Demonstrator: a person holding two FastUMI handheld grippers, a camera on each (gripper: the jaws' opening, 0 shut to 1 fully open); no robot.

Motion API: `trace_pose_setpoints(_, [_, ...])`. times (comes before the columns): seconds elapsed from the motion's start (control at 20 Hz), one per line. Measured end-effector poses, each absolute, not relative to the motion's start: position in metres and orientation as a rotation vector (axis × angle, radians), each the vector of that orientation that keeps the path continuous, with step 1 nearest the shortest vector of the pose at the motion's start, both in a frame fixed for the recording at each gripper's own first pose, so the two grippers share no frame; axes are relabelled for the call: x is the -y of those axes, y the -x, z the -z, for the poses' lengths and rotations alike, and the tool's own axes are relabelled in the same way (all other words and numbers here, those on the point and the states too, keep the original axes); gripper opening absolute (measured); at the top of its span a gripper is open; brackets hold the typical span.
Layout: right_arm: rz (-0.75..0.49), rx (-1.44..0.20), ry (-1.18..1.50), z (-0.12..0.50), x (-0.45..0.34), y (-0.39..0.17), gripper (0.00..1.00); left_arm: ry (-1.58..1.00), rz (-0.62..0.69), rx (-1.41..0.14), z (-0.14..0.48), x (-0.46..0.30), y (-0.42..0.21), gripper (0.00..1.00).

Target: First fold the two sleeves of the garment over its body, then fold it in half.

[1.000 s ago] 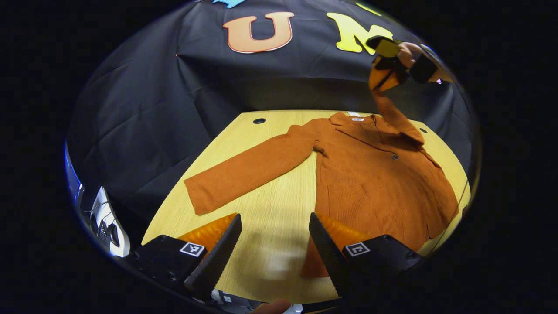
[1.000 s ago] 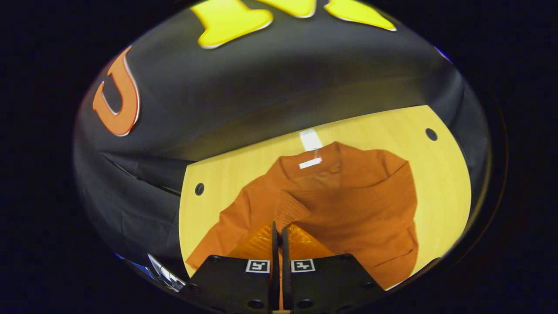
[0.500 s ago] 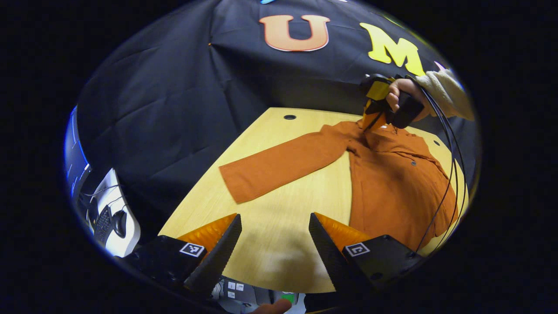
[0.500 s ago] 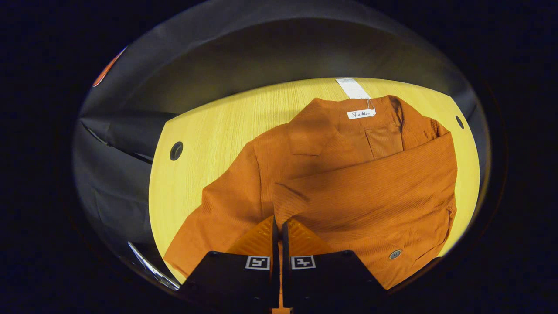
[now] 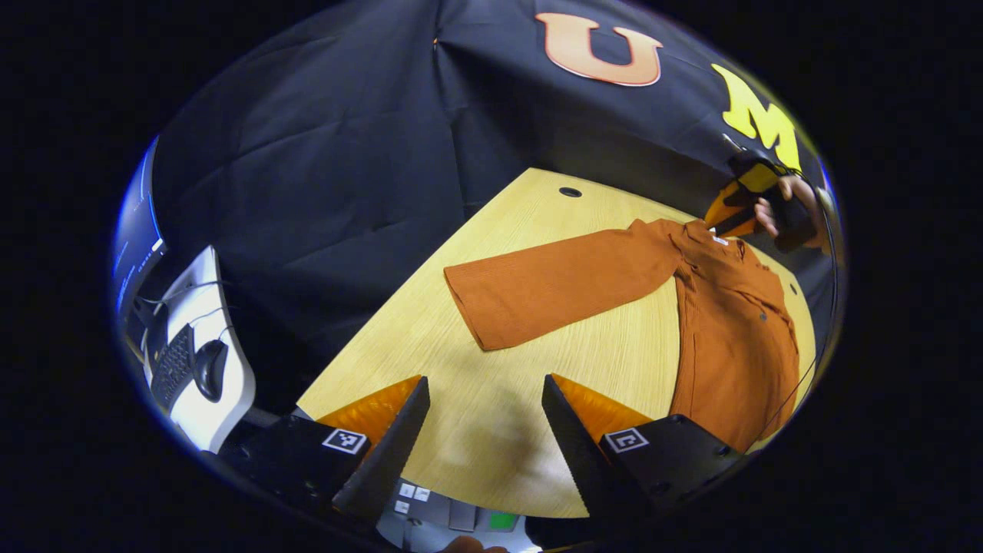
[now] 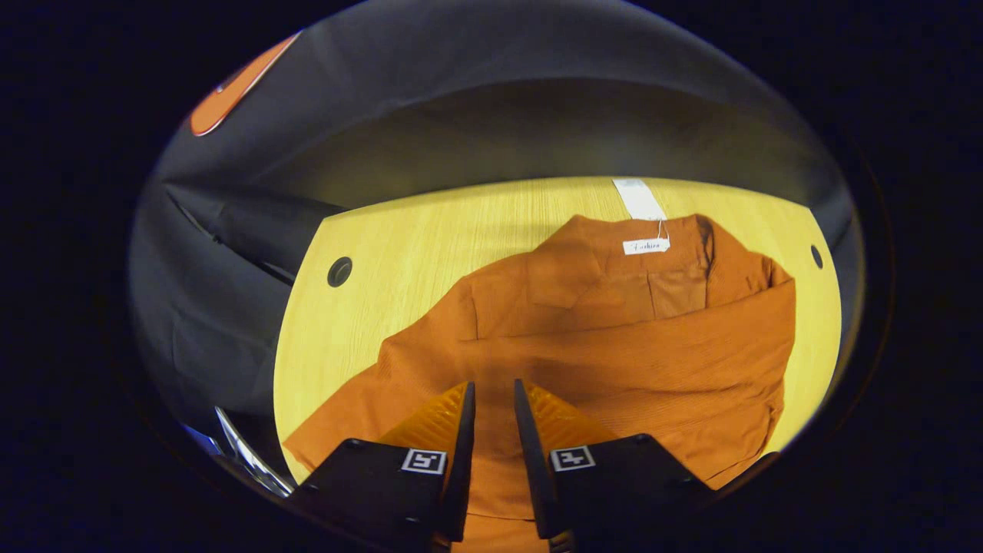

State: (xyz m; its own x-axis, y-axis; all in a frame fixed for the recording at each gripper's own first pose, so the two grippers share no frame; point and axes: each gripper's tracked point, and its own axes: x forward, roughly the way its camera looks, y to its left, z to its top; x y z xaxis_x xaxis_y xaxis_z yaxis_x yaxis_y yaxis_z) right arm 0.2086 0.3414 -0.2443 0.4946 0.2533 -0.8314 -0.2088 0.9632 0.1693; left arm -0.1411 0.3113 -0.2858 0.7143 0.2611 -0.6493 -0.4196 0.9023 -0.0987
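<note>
An orange jacket [image 5: 729,346] lies flat on the wooden table [image 5: 430,322]. One sleeve [image 5: 561,284] stretches out sideways toward the table's left edge. My left gripper [image 5: 484,384] hovers open over bare wood near the front edge, short of that sleeve's cuff. My right gripper [image 5: 749,203], held in a hand, is near the collar. In the right gripper view the other sleeve [image 6: 653,346] lies folded across the jacket's body [image 6: 584,299]. The right gripper [image 6: 494,388] sits just above it with a narrow gap between its fingers and nothing pinched.
Cable holes [image 5: 570,191] [image 6: 339,271] mark the table's far corners. A white label [image 6: 645,246] sits at the collar, and a paper tag [image 6: 636,198] lies on the wood beyond it. A side desk with keyboard and mouse [image 5: 188,361] stands left of the table.
The right gripper brought the sleeve down across the body and parted its fingers, letting it go. The left gripper view swung left while that gripper stayed open.
</note>
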Motion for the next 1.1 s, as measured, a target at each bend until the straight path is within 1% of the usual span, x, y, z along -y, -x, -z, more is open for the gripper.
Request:
trace_pose_setpoints(0.05, [-0.291, -1.006, -0.011, 0.239, -0.334, -0.204, 0.34, 0.264, -0.412, -0.706, 0.289, -0.317, 0.140, 0.96])
trace_pose_setpoints(0.1, [-0.309, -1.002, 0.025, 0.232, -0.329, -0.197, 0.46, 0.278, -0.429, -0.725, 0.291, -0.321, 0.138, 0.96])
trace_pose_setpoints(0.15, [-0.331, -0.991, 0.062, 0.228, -0.323, -0.190, 0.56, 0.300, -0.429, -0.740, 0.292, -0.321, 0.132, 0.96])
trace_pose_setpoints(0.2, [-0.343, -0.967, 0.116, 0.224, -0.313, -0.186, 0.67, 0.321, -0.407, -0.742, 0.294, -0.322, 0.124, 0.96])
trace_pose_setpoints(0.3, [-0.332, -0.908, 0.249, 0.211, -0.281, -0.179, 0.89, 0.362, -0.426, -0.787, 0.303, -0.330, 0.117, 0.95])
trace_pose_setpoints(0.35, [-0.335, -0.885, 0.310, 0.206, -0.265, -0.171, 0.97, 0.394, -0.441, -0.810, 0.307, -0.331, 0.112, 0.96])
trace_pose_setpoints(0.5, [-0.374, -0.829, 0.368, 0.194, -0.224, -0.142, 0.98, 0.522, -0.466, -0.867, 0.318, -0.341, 0.098, 0.96])
trace_pose_setpoints(0.55, [-0.382, -0.813, 0.365, 0.189, -0.208, -0.131, 0.96, 0.572, -0.470, -0.890, 0.316, -0.339, 0.090, 0.96])
trace_pose_setpoints(0.6, [-0.375, -0.804, 0.361, 0.186, -0.190, -0.118, 0.96, 0.608, -0.460, -0.904, 0.315, -0.341, 0.082, 0.96])
trace_pose_setpoints(0.65, [-0.368, -0.801, 0.362, 0.186, -0.167, -0.105, 0.95, 0.629, -0.460, -0.927, 0.312, -0.346, 0.074, 0.96])
trace_pose_setpoints(0.85, [-0.286, -0.783, 0.326, 0.187, -0.074, -0.055, 0.96, 0.710, -0.493, -1.036, 0.312, -0.372, 0.042, 0.95])
trace_pose_setpoints(0.95, [-0.216, -0.779, 0.272, 0.188, -0.030, -0.032, 0.96, 0.736, -0.470, -1.100, 0.316, -0.375, 0.036, 0.89])
trace_pose_setpoints(1.1, [-0.152, -0.781, 0.145, 0.188, 0.015, 0.006, 0.96, 0.753, -0.452, -1.160, 0.322, -0.371, 0.028, 0.86])
